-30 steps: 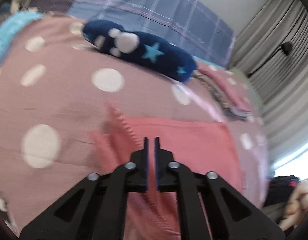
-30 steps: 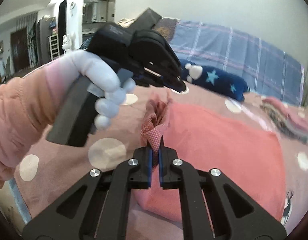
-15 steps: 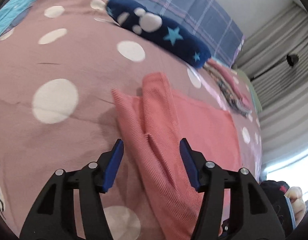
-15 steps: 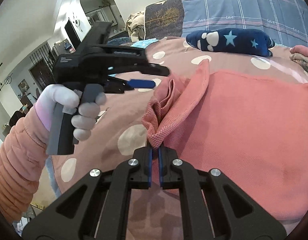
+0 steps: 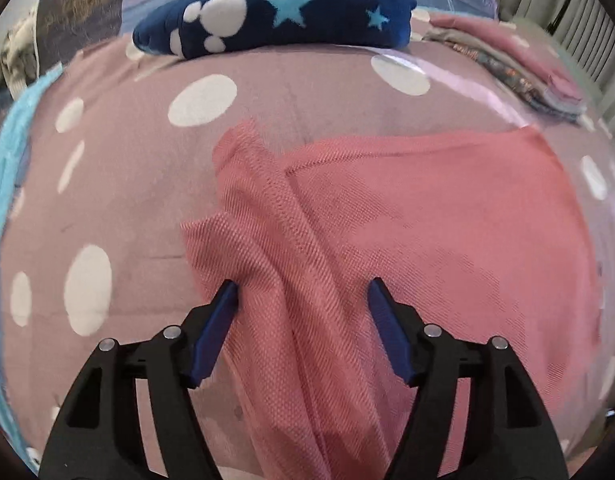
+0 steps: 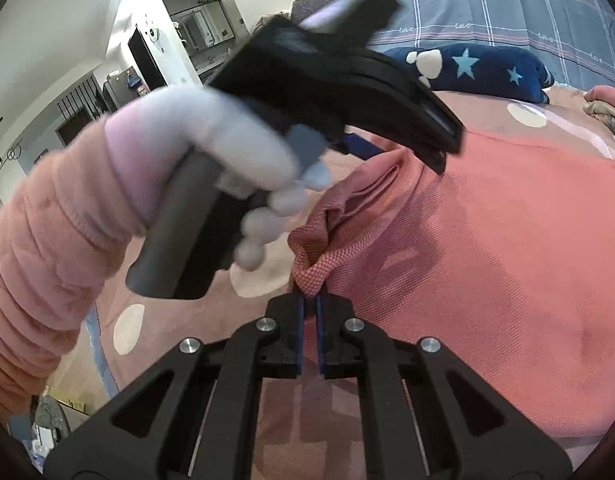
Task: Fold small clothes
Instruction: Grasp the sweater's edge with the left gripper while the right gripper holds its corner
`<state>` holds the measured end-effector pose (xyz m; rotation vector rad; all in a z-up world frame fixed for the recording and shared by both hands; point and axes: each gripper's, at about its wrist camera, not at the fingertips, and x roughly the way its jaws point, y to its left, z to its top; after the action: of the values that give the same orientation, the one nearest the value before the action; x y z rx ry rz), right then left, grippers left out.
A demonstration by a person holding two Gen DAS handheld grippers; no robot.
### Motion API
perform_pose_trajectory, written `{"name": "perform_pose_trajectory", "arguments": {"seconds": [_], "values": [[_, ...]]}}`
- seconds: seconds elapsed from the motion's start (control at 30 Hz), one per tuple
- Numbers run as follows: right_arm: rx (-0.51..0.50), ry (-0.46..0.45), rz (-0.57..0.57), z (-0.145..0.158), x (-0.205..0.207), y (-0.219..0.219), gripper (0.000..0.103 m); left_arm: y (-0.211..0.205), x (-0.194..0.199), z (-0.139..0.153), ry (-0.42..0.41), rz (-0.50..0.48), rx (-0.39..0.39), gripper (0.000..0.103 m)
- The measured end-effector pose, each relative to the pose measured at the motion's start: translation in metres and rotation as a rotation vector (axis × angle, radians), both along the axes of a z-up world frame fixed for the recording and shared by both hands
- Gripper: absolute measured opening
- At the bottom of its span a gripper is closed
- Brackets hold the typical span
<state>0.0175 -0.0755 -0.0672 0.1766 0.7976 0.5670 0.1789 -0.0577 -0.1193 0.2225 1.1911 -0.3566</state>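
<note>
A coral-pink knit garment (image 5: 427, 232) lies on the dotted mauve bedspread (image 5: 119, 208), its left edge bunched into folds. My left gripper (image 5: 303, 300) is open, its blue pads either side of that bunched edge, just above the cloth. In the right wrist view my right gripper (image 6: 310, 300) is shut on a gathered corner of the pink garment (image 6: 487, 248) and holds it slightly raised. The left gripper (image 6: 403, 136) hovers over the folds there, held by a gloved hand.
A navy pillow with stars and paw prints (image 5: 283, 16) lies at the back of the bed. A stack of folded clothes (image 5: 519, 60) sits at the back right. A turquoise cloth (image 5: 7, 160) runs along the left edge.
My left gripper opened and let go of the garment's edge, then turned to look squarely over the bunched folds. My right gripper has kept its hold on the corner.
</note>
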Motion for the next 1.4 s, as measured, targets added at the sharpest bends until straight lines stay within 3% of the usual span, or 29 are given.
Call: {"name": "perform_pose_trajectory", "arguments": {"seconds": [0.03, 0.07, 0.1, 0.17, 0.23, 0.47, 0.7, 1.1, 1.4], "values": [[-0.004, -0.002, 0.003, 0.0, -0.001, 0.001, 0.005, -0.001, 0.001, 0.0, -0.005, 0.006, 0.008, 0.068], [-0.009, -0.004, 0.004, 0.0, -0.001, 0.002, 0.005, -0.001, 0.003, 0.0, -0.009, 0.011, 0.006, 0.062], [-0.012, -0.006, 0.004, 0.0, -0.001, 0.002, 0.005, 0.001, 0.004, 0.001, -0.011, 0.012, -0.005, 0.053], [-0.012, -0.007, 0.007, -0.001, 0.0, 0.002, 0.005, 0.007, 0.006, 0.003, -0.011, 0.031, -0.027, 0.015], [-0.008, -0.008, 0.009, -0.001, 0.001, 0.001, 0.005, 0.02, 0.01, 0.007, 0.001, 0.063, -0.081, 0.008], [0.022, -0.013, 0.007, 0.002, 0.001, -0.005, 0.005, 0.049, 0.006, 0.036, -0.014, 0.111, -0.292, 0.006], [0.072, -0.056, -0.024, 0.02, -0.009, -0.025, 0.005, 0.024, 0.0, 0.065, -0.045, 0.065, -0.412, 0.006], [0.205, -0.046, -0.185, 0.034, -0.041, -0.133, 0.005, -0.087, -0.025, 0.086, -0.064, -0.113, -0.451, 0.006], [0.256, -0.014, -0.296, 0.02, -0.061, -0.201, 0.005, -0.169, -0.032, 0.065, -0.005, -0.192, -0.403, 0.006]]}}
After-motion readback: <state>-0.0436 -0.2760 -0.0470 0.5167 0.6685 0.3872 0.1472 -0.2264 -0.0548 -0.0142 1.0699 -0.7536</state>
